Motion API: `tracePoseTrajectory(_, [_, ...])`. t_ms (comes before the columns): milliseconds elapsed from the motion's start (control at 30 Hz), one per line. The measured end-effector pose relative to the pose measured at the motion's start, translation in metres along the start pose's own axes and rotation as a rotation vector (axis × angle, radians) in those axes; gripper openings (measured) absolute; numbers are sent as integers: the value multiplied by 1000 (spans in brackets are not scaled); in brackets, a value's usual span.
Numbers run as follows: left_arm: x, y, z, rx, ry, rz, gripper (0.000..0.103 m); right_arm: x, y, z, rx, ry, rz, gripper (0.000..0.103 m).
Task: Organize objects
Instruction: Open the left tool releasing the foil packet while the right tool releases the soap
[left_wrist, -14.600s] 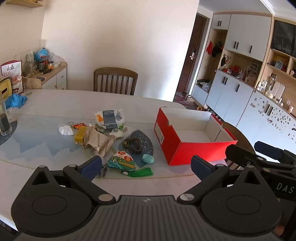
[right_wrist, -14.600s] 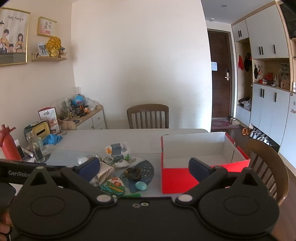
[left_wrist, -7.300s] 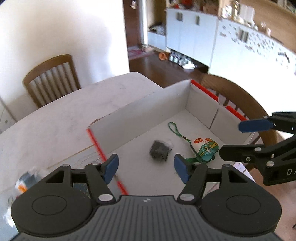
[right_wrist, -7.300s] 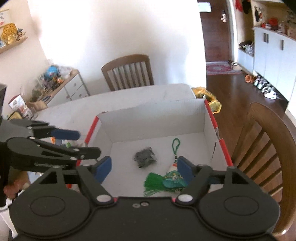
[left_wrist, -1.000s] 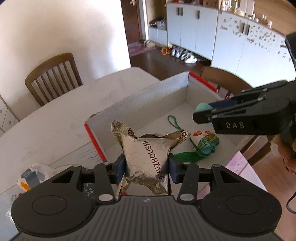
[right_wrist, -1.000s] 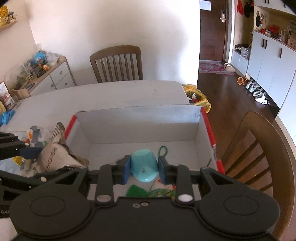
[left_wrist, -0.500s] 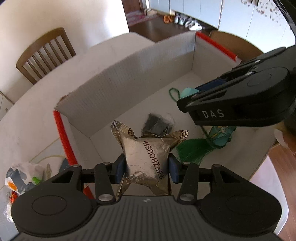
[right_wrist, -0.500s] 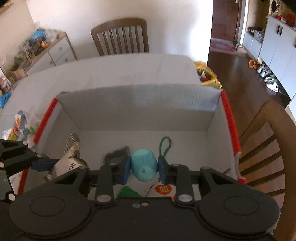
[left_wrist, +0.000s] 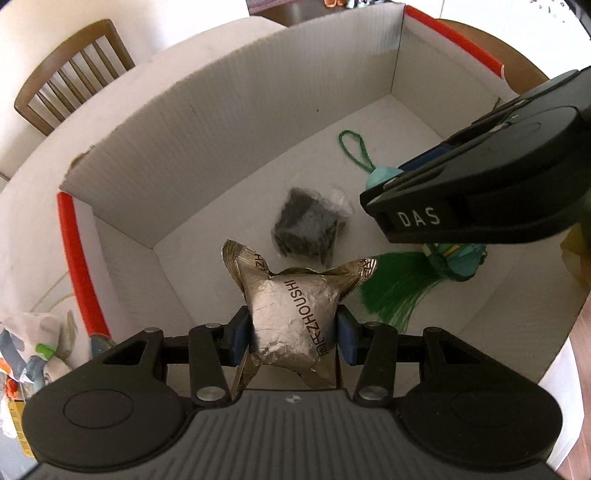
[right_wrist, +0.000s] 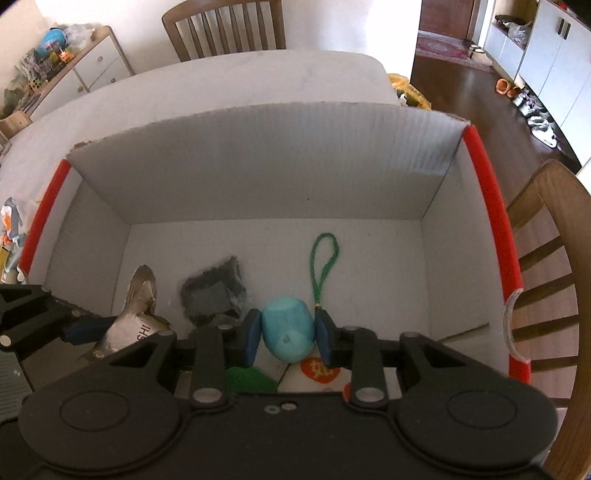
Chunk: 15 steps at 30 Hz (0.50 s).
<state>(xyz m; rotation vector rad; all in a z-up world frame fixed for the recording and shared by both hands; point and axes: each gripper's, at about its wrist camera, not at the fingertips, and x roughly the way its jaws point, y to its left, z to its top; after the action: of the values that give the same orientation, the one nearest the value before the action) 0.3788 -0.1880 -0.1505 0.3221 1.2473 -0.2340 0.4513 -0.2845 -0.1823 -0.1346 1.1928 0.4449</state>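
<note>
White table (right_wrist: 221, 81) bears red box (left_wrist: 75, 258) (dark packet (left_wrist: 308, 230) inside).

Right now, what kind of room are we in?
Probably a home dining room: a wooden chair at a big table, a sideboard piled with bits, and shoes by the cupboards.

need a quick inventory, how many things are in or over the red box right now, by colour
Silver: 1, the foil packet in the left gripper.
Blue: 1, the egg in the right gripper.
Green: 1, the tassel charm.
Black: 1, the small bag.
Total: 4
</note>
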Motion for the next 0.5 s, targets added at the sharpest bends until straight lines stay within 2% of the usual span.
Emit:
tracePoseTrajectory(333, [3,-1,6,-6,24,-4,49,3,-5,2,32,20,17,33])
tracePoseTrajectory(433, [-1,0,5,-7,9,-16,53,-1,-4,0,34,11,27,36])
tracePoseTrajectory(500, [-4,0,4,-6,-3,-23,56,-6,-4,-1,38,-4,35,42])
